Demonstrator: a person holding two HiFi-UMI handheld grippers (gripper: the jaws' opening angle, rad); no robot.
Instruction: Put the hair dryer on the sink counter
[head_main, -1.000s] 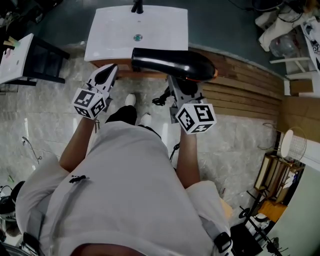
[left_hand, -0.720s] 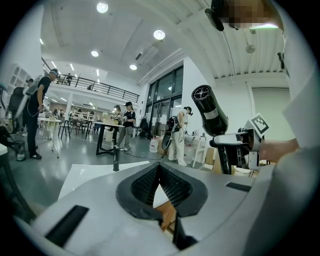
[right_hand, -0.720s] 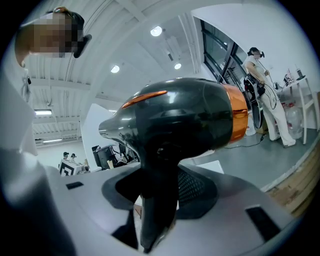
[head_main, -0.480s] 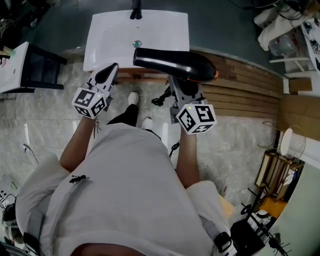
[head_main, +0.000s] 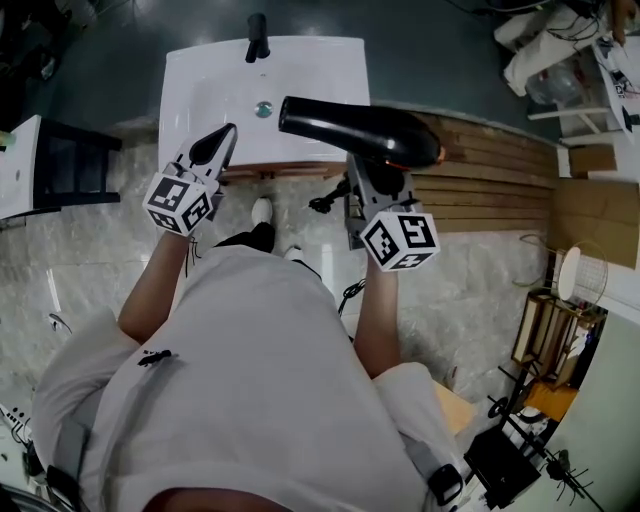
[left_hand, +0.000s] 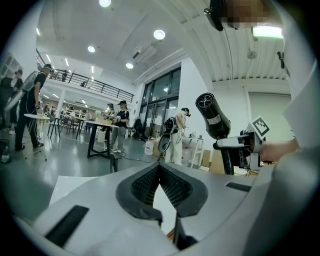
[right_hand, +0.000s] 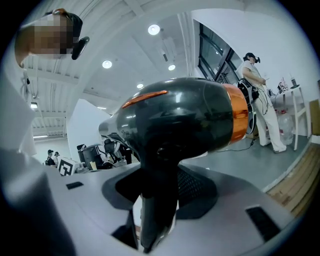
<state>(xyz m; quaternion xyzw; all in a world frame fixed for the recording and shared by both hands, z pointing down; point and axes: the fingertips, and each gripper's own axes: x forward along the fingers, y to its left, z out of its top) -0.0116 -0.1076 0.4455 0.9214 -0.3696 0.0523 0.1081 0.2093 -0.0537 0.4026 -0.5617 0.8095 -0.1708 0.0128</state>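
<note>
We take the white rectangular ceramic sink (head_main: 200, 85) as our landmark. A black tap (head_main: 258, 37) stands at its far edge and a small round metal drain (head_main: 263, 109) sits in its basin.

The glossy black hair dryer with an orange ring at its rear (head_main: 355, 128) is up in the air over the sink's near right corner, lying roughly level. Its nozzle reaches over the basin just right of the drain. Its rounded rear sticks out past the sink's right edge, above the wooden slatted strip (head_main: 500, 165) that runs beside the sink. It rests on nothing but the claw that holds it.

Our right gripper (head_main: 372, 172) is just in front of the sink's near right corner. Its jaws are clamped on the dryer's black handle (right_hand: 155, 200), which runs down between them in the right gripper view, with the body above.

Our left gripper (head_main: 222, 140) is at the sink's near edge, left of the drain and well apart from the dryer. Its jaws meet at the tips and carry nothing.
</note>
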